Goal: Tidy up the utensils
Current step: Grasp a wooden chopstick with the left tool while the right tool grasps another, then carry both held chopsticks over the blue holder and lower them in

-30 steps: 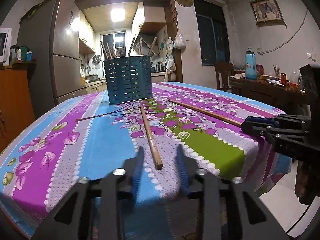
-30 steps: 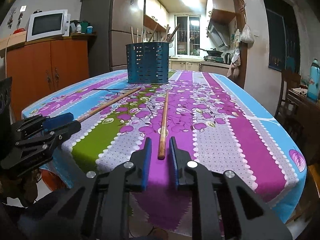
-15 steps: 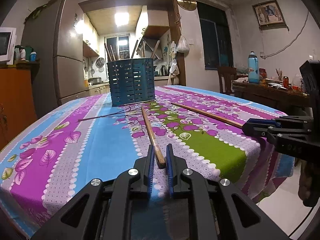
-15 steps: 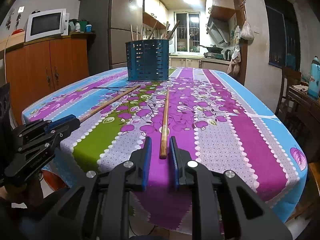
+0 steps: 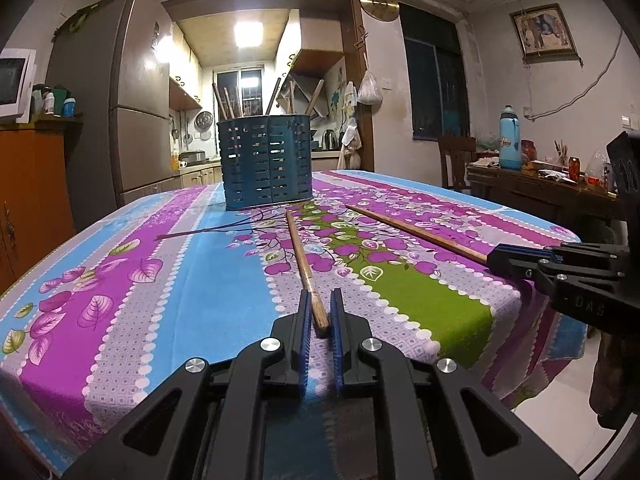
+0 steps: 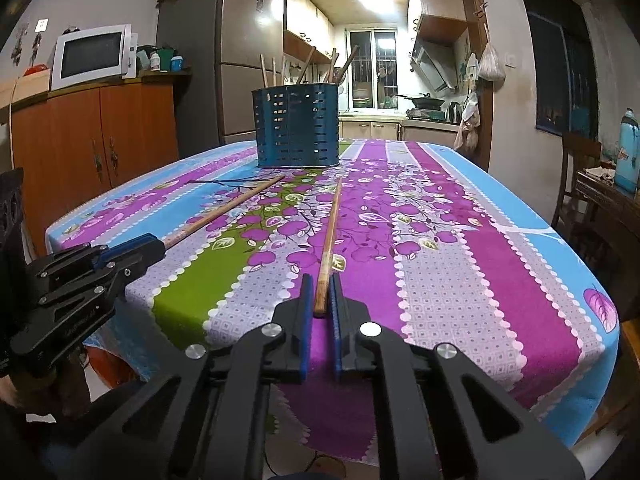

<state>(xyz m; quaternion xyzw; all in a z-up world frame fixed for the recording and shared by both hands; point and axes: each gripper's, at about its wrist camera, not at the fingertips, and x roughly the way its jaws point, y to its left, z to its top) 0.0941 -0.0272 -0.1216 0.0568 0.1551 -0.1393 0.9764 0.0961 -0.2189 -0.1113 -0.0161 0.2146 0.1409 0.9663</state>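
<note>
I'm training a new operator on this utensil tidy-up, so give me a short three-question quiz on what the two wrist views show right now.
1. True or false: each chopstick lies with its far tip pointing toward the blue holder.
2. Multiple choice: what sits between the jaws of the left gripper? A) a spoon B) the near end of the left chopstick C) nothing
3. Fill in: the right gripper is shut on the near end of the right ____.

Key: 1 true; 2 B; 3 chopstick. Both chopsticks lie on the tablecloth, and the holder already has several sticks standing in it.
</note>
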